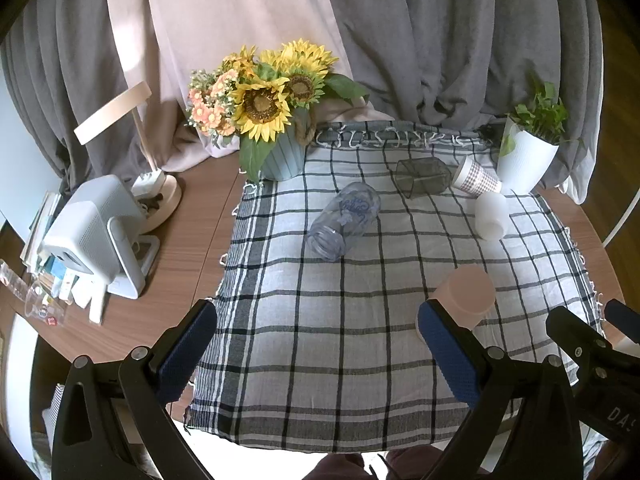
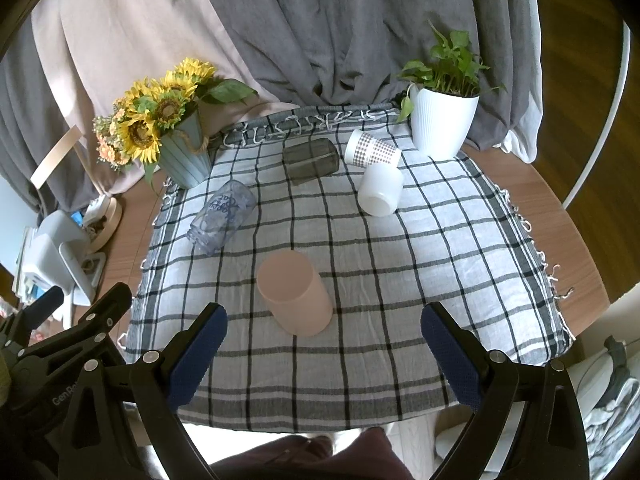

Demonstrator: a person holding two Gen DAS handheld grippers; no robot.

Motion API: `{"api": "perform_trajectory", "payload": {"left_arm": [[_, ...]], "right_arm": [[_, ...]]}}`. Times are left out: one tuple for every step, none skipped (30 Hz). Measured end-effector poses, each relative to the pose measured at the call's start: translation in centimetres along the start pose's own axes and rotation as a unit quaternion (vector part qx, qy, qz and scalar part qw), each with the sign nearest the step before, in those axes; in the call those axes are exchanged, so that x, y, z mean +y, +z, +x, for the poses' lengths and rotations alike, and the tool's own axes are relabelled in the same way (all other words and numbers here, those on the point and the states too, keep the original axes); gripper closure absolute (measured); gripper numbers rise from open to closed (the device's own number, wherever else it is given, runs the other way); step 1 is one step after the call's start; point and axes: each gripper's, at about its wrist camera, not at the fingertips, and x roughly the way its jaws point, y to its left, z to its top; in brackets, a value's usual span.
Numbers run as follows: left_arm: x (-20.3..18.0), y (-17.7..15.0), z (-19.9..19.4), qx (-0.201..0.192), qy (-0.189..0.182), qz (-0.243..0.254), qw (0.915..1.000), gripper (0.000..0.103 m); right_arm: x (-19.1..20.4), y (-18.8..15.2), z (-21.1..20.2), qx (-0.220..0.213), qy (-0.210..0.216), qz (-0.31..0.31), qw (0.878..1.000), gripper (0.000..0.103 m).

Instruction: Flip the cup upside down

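At the left of the right wrist view, a sunflower bouquet sits in a blue pot at the upper left corner of the checked cloth covering the surface. Right of it a clear glass jar lies on its side. In the lower centre the pink cup stands upside down, closed base up. A dark glass, a patterned paper cup and a white cup lie tipped further right, beside a potted plant. The left gripper and right gripper both have fingers spread apart, holding nothing.
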Motion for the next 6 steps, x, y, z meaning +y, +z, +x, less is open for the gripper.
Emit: {"api": "perform_trajectory", "payload": {"left_arm": [[0.0,0.08,0.04,0.0,0.0,0.0,1.0,0.0],[0.0,0.0,0.0,0.0,0.0,0.0,1.0,0.0],[0.0,0.0,-0.01,0.0,0.0,0.0,1.0,0.0],[0.0,0.02,0.0,0.0,0.0,0.0,1.0,0.0],[-0.01,0.04,0.02,0.0,0.0,0.0,1.0,0.0],[-0.01,0.04,0.03,0.0,0.001,0.0,1.0,0.0]], "right_arm": [[0.02,0.03,0.03,0.0,0.0,0.0,1.0,0.005],[-0.01,0.0,0.19,0.0,0.0,0.0,1.0,0.005],[0.0,0.09,0.17,0.0,0.0,0.001,1.0,0.005],[0.01,0.07,0.18,0.0,0.0,0.001,1.0,0.005],[0.03,0.04,0.21,0.0,0.0,0.001,1.0,0.005],[0.0,0.13,0.18,0.001,0.0,0.0,1.0,0.005]]}}
